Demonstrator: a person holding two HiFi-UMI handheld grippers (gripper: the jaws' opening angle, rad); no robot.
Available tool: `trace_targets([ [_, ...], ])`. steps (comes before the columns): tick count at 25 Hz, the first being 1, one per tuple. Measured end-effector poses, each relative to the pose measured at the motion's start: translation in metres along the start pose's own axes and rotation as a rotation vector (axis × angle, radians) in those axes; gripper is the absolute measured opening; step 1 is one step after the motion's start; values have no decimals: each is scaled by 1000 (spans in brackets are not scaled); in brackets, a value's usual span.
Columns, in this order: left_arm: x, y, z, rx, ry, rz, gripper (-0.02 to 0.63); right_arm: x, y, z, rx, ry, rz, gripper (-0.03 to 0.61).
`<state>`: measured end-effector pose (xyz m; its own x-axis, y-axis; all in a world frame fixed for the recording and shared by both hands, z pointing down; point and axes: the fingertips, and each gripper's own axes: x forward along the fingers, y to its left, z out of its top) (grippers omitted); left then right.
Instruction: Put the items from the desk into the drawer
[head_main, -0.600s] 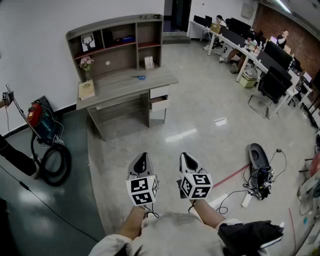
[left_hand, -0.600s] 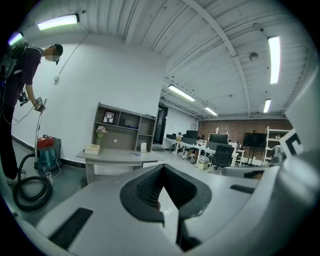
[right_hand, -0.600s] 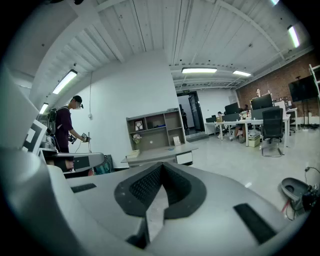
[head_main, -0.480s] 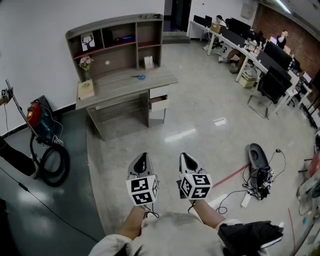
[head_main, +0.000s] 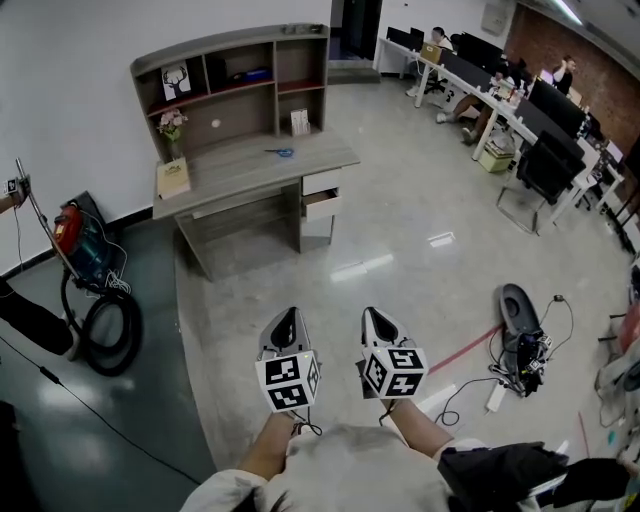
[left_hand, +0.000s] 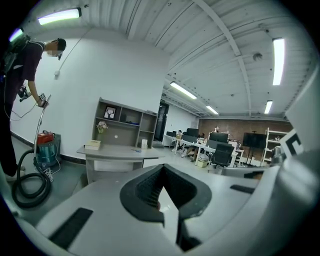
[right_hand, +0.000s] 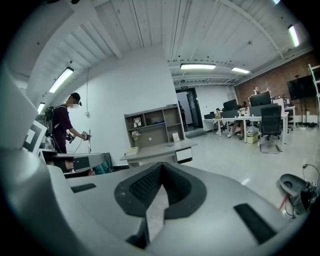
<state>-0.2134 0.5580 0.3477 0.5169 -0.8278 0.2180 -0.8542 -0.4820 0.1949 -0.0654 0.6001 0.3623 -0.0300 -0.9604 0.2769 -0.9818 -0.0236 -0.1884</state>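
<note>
On the grey desk (head_main: 240, 165) against the white wall, a tan book (head_main: 173, 178) is lying flat at the left end. Its long axis is running from the desk's front edge back toward the hutch (head_main: 235, 75). A small vase of flowers (head_main: 172, 126) is standing just behind it. Further right, blue-handled scissors (head_main: 280, 153) are lying near the middle of the top, long axis roughly along the desk's length (which way the blades are pointing is too small to tell). At the desk's right end two white drawer fronts (head_main: 320, 195) are sitting one above the other, with a dark gap showing above the lower one.

All of this is lying well apart from both grippers, across a stretch of glossy floor (head_main: 400, 250). The left gripper (head_main: 288, 316) is being held low in front of the person, pointing toward the desk. In the left gripper view its jaws are pressing together at the tips with nothing between them. The right gripper (head_main: 372, 316) is pointing the same way just beside it, and its jaws are likewise meeting on nothing.

At the far left, a person (head_main: 30, 315) beside a red vacuum cleaner (head_main: 75, 232) is being cut off by the frame edge. The drawers' insides are not showing in any view.
</note>
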Motion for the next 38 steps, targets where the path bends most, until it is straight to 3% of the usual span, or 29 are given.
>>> trace_targets([
  [11,14,39,7,9,22,-35,-3,30,24,-9,25,25,-41,-2],
  [20,39,48,1,-20,57,-49,-3,51,14,-7,24,46,-74,-2],
  [38,165,48,30,-14,74,-5,-3,171,-37,43,-11,77,-8,-2],
])
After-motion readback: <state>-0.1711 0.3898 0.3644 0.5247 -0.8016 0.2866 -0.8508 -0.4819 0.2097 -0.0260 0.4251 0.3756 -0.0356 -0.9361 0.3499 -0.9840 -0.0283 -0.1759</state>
